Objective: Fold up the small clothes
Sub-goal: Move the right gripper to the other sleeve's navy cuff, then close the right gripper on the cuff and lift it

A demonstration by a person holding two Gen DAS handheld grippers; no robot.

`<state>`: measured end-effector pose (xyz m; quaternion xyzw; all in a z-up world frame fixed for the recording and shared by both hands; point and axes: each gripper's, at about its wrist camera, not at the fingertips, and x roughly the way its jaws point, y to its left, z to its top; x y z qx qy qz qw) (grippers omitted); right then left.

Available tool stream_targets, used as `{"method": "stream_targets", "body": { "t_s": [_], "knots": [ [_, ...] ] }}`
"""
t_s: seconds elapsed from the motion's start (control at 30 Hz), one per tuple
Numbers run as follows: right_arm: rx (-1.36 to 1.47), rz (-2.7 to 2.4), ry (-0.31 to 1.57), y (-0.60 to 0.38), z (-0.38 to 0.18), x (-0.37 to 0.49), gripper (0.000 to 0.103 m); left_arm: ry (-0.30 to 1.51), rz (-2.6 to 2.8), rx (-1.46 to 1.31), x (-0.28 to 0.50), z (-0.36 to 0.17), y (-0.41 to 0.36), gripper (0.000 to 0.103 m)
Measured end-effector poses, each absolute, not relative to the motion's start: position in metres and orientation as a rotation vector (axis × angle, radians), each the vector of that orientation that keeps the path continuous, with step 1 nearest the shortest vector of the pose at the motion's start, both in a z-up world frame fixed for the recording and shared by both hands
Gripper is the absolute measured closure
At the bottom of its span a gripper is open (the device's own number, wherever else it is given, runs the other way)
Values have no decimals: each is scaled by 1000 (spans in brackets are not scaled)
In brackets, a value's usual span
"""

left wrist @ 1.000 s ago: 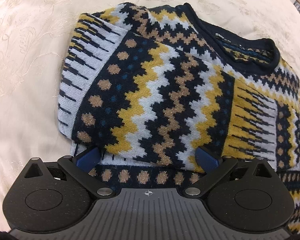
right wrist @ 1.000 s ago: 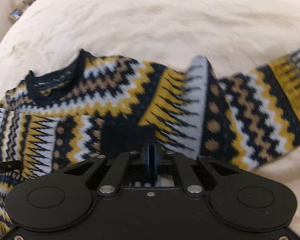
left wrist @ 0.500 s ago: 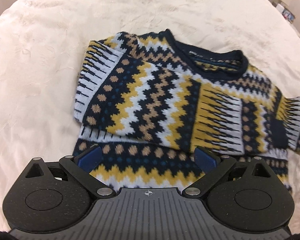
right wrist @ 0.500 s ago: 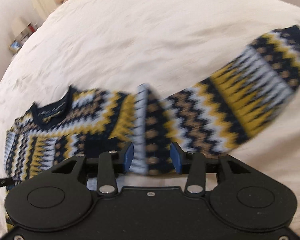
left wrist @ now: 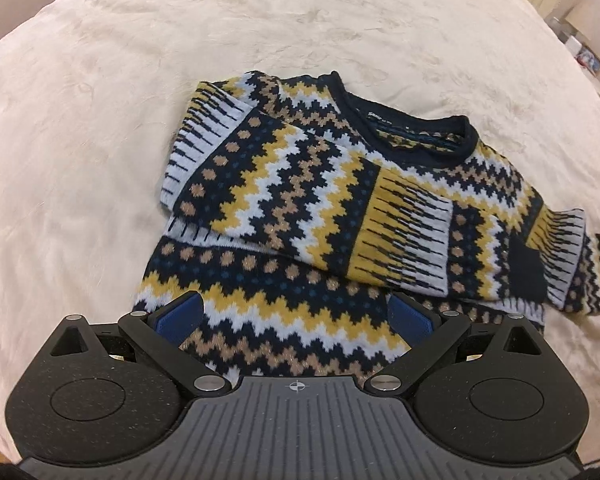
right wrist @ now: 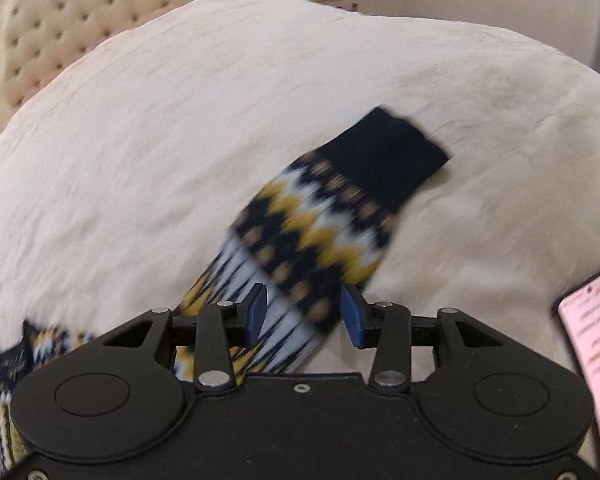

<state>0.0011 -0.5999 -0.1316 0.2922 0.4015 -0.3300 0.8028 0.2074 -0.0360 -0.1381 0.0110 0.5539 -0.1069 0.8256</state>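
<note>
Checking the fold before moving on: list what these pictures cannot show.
- Right wrist view: sleeve is motion-blurred; whether the open right gripper touches it is unclear.
- Left wrist view: sweater hem is hidden behind the open left gripper.
- Right wrist view: phone is cut by the edge, text unreadable.

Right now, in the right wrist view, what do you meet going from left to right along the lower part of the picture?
Sweater collar → sleeve running between the open fingers of the right hand-held gripper → bare bedspread → phone with a lit pink screen at the right edge.
</note>
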Motion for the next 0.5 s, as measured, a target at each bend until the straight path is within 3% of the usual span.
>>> {"method": "stream_targets", "body": {
  "t_s": [0.13, 0.5],
  "knots": [
    [658, -702, 859, -621, -140, 4, 42, 1179, -213, 20, 201, -135, -37, 3],
    [645, -769, 822, -617, -136, 2, 42, 1160, -198, 25, 195, -126, -36, 3]
  ]
}}
